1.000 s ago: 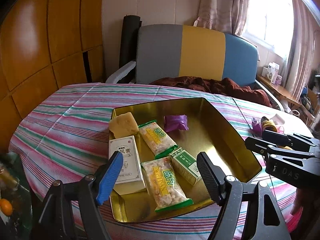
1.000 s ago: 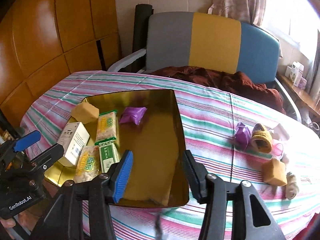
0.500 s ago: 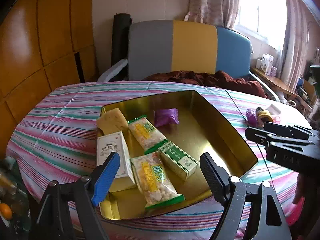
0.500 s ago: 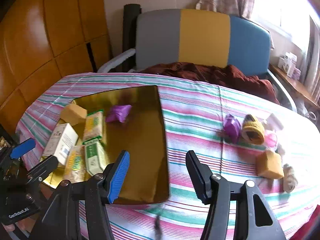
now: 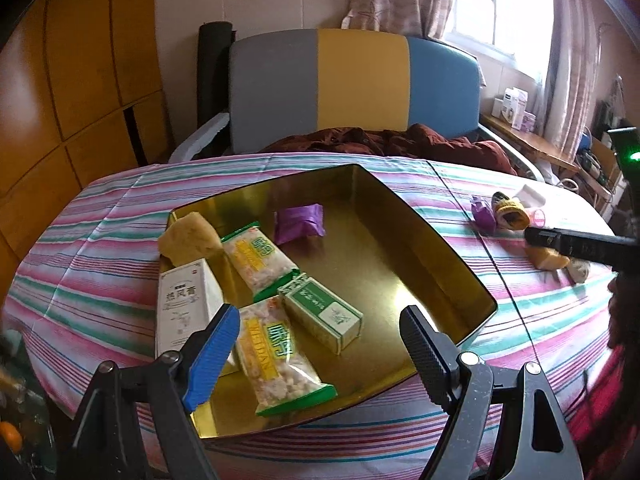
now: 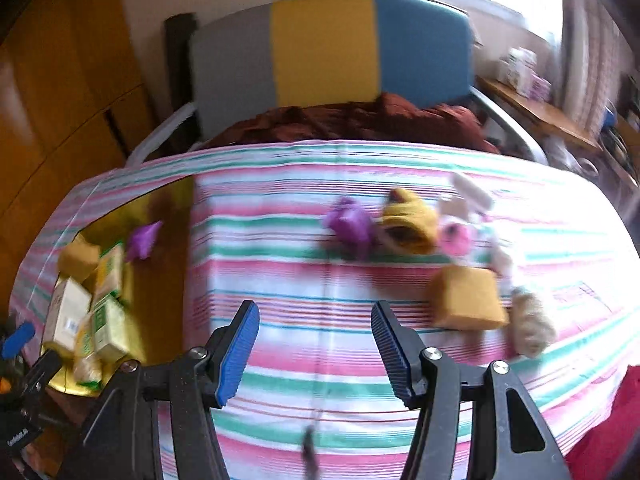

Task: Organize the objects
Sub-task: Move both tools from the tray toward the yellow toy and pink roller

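Observation:
A gold metal tray (image 5: pixel 404 256) sits on the striped tablecloth and holds a white box (image 5: pixel 186 300), a green box (image 5: pixel 322 312), two snack packets (image 5: pixel 256 258), a yellow sponge (image 5: pixel 188 236) and a purple packet (image 5: pixel 300 222). My left gripper (image 5: pixel 316 352) is open and empty above the tray's near edge. My right gripper (image 6: pixel 314 346) is open and empty over bare cloth. To its right lie a purple packet (image 6: pixel 350 222), a yellow sock-like item (image 6: pixel 410 218), a pink item (image 6: pixel 456 238), a yellow sponge (image 6: pixel 466 298) and a beige lump (image 6: pixel 530 326). The tray (image 6: pixel 160 280) is at its left.
A grey, yellow and blue seat back (image 5: pixel 352 88) with a dark red cloth (image 5: pixel 384 140) stands behind the table. Wooden panels (image 5: pixel 60 80) line the left wall. A windowsill shelf (image 5: pixel 520 128) with small boxes is at right.
My right gripper has swung right, off the tray toward the loose items; its view is blurred by motion. My left gripper has shifted slightly over the tray. Both stay open.

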Motion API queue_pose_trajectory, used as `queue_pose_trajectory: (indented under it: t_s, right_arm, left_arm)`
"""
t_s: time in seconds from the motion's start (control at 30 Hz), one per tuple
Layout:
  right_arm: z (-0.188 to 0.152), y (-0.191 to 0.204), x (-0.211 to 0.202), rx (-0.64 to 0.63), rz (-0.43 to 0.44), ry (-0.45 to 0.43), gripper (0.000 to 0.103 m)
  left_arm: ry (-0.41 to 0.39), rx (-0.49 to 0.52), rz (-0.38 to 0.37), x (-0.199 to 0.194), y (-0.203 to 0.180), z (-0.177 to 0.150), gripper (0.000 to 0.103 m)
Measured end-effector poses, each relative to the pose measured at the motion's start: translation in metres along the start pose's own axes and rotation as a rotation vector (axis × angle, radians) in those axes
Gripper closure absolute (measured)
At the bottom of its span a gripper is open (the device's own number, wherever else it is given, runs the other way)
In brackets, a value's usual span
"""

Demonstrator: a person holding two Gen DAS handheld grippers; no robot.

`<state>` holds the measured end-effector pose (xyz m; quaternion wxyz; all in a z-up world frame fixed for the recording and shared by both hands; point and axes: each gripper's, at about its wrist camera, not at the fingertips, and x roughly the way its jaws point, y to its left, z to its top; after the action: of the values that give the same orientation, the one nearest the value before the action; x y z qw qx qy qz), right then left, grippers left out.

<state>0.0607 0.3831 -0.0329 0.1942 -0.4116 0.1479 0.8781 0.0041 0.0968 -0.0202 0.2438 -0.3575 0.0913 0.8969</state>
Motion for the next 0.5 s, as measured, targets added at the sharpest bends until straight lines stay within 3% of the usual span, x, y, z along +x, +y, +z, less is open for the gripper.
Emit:
queue_pose_trajectory:
  t_s: [0.27,0.43,0.5]
  right_arm:
    - [0.021,-0.094,0.001,0.190,-0.076,0.023,0.044]
    - [0.038,-0.119,0.017,0.189,-0.071,0.051,0.044]
    - [0.045,-0.128,0.029,0.228,-0.022,0.078,0.044]
  left_arm:
    - [0.015,0.039,-0.033,0.006,-0.015,0.004,0.020]
    - [0.026,0.068,-0.054,0.011,-0.028,0.008,0.020]
    - [0.029,0.079,-0.061,0.012,-0.032,0.009,0.020]
